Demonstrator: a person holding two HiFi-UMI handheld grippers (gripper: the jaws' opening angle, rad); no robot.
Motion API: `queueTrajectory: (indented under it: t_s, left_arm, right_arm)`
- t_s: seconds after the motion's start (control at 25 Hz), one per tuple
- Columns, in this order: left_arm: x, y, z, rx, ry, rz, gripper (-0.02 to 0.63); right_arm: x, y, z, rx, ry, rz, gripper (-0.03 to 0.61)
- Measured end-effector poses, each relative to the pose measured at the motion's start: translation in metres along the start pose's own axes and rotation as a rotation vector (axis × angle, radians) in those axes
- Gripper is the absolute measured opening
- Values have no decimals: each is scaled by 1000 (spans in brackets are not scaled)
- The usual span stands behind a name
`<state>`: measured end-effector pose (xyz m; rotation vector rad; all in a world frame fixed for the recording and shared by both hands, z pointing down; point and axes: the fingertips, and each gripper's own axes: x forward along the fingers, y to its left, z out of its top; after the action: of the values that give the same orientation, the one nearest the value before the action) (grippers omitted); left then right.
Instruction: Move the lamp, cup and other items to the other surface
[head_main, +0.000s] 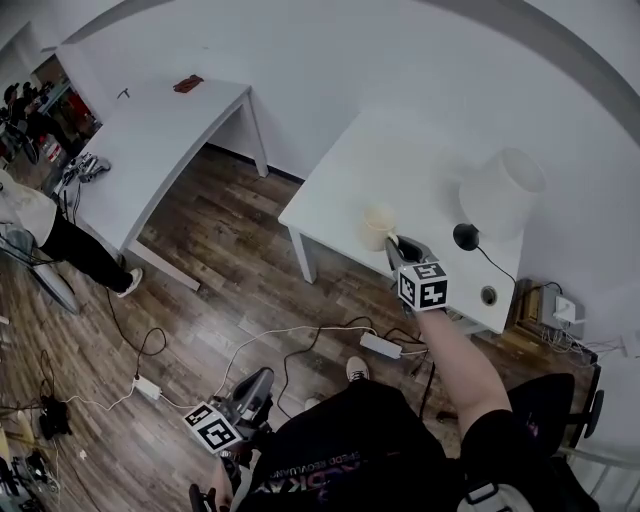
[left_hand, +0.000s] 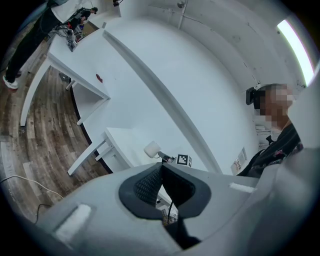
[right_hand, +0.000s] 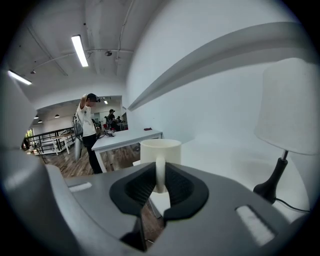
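Observation:
My right gripper (head_main: 395, 246) is shut on the handle of a cream cup (head_main: 378, 228) over the front of the small white table (head_main: 335, 185). In the right gripper view the handle (right_hand: 160, 172) stands upright between the pads, with the cup (right_hand: 160, 150) just beyond them. The lamp (head_main: 502, 192), with a white shade and black base, stands on the table to the right of the cup and shows as well in the right gripper view (right_hand: 292, 105). My left gripper (head_main: 264, 378) hangs low by my waist, shut with nothing in it (left_hand: 161, 170). The left gripper view shows the cup (left_hand: 152, 149) raised above the table.
A long white table (head_main: 150, 140) stands to the left across wooden floor, with a small red thing (head_main: 187, 84) on it. A person (head_main: 60, 240) stands beside it. A power strip (head_main: 380, 345) and cables lie on the floor. A small round object (head_main: 488, 295) sits at the small table's near corner.

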<state>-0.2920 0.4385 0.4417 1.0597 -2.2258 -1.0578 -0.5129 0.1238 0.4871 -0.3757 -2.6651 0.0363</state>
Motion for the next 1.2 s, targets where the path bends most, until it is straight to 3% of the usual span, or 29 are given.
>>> queueTrajectory:
  t_s: [0.8,1.2]
  left_arm:
    - [-59,-5,-36,-11,103,-63,-8]
    - [-56,-18,-59,-24,184,-144,-8]
  right_arm:
    - [-100,34,-26,89,-92,-95,52]
    - [-163,31,-43,123,-126,-169,52]
